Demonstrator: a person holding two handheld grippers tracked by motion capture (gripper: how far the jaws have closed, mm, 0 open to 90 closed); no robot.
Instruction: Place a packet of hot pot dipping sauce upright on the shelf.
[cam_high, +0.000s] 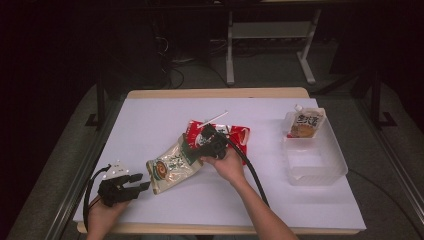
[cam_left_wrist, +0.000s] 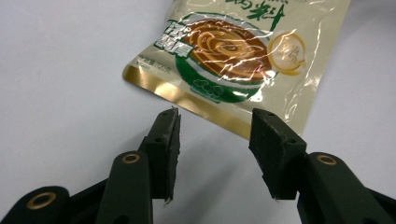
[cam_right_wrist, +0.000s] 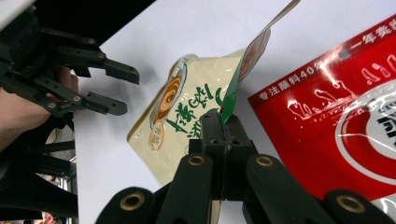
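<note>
One pouch (cam_right_wrist: 187, 116) edge between right fingers (cam_right_wrist: 212, 128)

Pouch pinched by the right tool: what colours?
The pouch is cream with green lettering, a gold bottom edge and a brown soup-bowl picture; clearest in the left gripper view.

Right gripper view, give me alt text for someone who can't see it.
The right gripper has its black jaws clamped on the edge of a cream and green pouch, above a white table. A red packet lies at right; the left gripper, open, waits at left.
</note>
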